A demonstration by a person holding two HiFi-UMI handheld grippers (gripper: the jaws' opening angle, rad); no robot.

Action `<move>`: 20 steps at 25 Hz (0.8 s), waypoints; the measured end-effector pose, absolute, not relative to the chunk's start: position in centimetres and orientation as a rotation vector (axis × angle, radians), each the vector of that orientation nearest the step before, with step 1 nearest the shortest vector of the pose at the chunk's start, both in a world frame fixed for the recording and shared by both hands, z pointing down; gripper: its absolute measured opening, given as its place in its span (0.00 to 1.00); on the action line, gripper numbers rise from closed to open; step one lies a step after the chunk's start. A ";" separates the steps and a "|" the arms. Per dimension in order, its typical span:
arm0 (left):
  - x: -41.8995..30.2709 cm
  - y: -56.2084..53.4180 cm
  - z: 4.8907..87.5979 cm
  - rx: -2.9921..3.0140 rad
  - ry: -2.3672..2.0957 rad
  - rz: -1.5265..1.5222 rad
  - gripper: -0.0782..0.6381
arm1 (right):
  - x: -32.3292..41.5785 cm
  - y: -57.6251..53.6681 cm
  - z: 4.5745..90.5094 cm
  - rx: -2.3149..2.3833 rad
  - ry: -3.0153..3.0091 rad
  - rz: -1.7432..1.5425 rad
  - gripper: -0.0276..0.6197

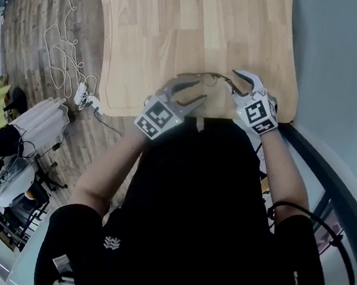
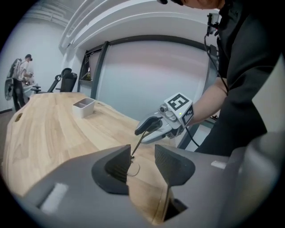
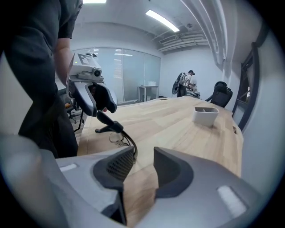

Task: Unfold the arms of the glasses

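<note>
The thin-framed glasses (image 1: 213,78) sit low over the wooden table (image 1: 180,23) near its front edge, between my two grippers. My left gripper (image 1: 188,93) stands open, with a lens rim (image 2: 133,169) and one thin arm (image 2: 137,144) just inside its left pad; I cannot tell if they touch. That arm runs up toward my right gripper (image 2: 153,130). My right gripper (image 3: 143,167) has its jaws wide apart, and a dark arm end (image 3: 130,141) lies beside its left pad without being clamped. The left gripper (image 3: 101,115) faces it across the glasses.
A small white tray (image 2: 83,107) (image 3: 205,115) stands farther along the table. White cables (image 1: 63,60) lie on the floor to the left. The table's front edge (image 1: 188,115) runs just under both grippers. Office chairs (image 3: 221,92) and a person (image 3: 190,82) are far back.
</note>
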State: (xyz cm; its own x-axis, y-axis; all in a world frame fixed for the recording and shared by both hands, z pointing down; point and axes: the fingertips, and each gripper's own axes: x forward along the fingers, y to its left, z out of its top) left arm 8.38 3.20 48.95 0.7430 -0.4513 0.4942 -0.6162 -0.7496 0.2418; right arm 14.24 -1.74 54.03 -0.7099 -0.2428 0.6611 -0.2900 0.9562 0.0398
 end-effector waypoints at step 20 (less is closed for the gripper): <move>4.9 -2.0 56.9 2.243 -1.018 0.938 0.29 | 14.6 -2.7 56.2 0.343 -2.304 0.114 0.25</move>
State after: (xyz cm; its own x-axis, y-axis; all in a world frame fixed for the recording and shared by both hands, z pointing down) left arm 4.91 -1.95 56.94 0.4829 -0.4439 0.7549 -0.7886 -0.5951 0.1545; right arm 14.58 -2.65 56.15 -0.6531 -0.2104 0.7274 -0.2811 0.9594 0.0251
